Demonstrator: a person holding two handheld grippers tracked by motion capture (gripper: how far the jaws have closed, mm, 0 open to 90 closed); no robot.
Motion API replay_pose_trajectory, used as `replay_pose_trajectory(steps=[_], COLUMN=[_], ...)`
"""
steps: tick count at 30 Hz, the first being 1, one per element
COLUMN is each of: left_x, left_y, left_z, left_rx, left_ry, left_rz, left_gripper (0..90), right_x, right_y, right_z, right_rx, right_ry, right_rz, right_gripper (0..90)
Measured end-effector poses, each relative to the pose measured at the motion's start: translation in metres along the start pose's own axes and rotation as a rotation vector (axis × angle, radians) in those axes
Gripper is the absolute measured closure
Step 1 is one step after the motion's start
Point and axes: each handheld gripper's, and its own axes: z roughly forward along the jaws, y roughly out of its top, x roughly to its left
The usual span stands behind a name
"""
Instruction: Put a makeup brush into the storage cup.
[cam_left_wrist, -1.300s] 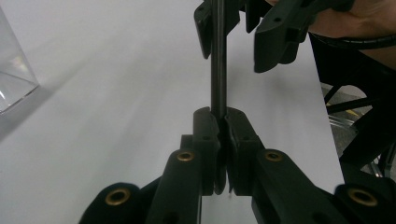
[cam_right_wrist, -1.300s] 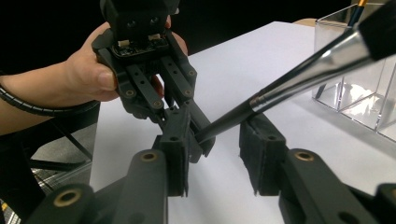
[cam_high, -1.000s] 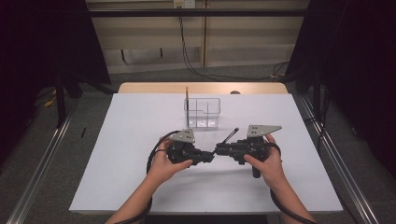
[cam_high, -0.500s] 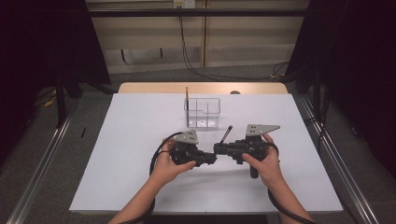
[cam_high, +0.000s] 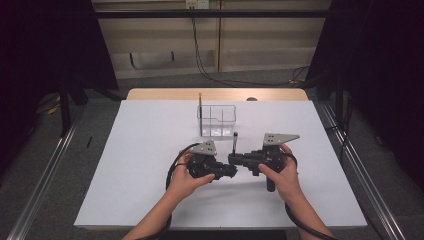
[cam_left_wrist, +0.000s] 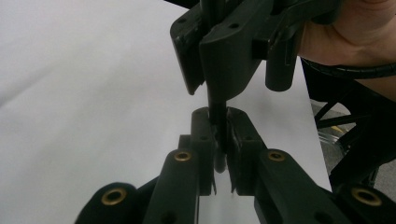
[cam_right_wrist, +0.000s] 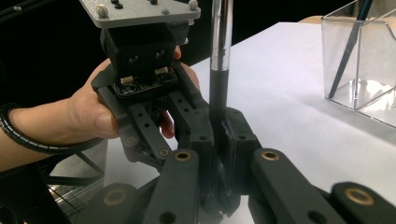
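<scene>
While both hand-held grippers, left (cam_high: 231, 171) and right (cam_high: 233, 158), are clamping the upright pen (cam_high: 234, 144) near the desk (cam_high: 125, 165) middle, they should be pulling straight, coaxially, avoiding the clear organizer (cam_high: 217, 120) behind.

Light fell from overhead onto the white table (cam_high: 140, 165), which stood bright against a dim floor and near-black surroundings. Soft shadows lay on the table just beneath the hands and grippers. The high view was sharp but slightly grainy. In both gripper views the nearest jaw links were blurred. Glare glinted on the clear acrylic organizer (cam_right_wrist: 369, 70) and on the pen (cam_right_wrist: 219, 56).
</scene>
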Motion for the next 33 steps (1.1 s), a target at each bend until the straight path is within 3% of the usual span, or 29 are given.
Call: replay_pose_trajectory(steps=[10,16,24,33], left_x=[0.000,0.003,0.008,0.011], left_y=[-0.001,-0.003,-0.003,0.002], left_z=[-0.005,-0.016,-0.029,-0.036], left_rx=[-0.016,-0.059,-0.123,-0.197], left_ry=[-0.013,-0.032,0.019,0.008], left_rz=[-0.002,-0.017,-0.016,-0.055], left_gripper=[76.8,59.5,42.3,23.2], right_x=[0.000,-0.002,-0.003,-0.001], right_y=[0.000,-0.002,-0.003,-0.004], right_z=[-0.004,-0.007,-0.007,-0.006], right_rx=[-0.004,-0.003,-0.006,-0.006], right_ry=[0.001,-0.011,-0.015,-0.015], right_rz=[-0.007,-0.011,-0.015,-0.024], right_gripper=[84.8,84.8,84.8,84.8])
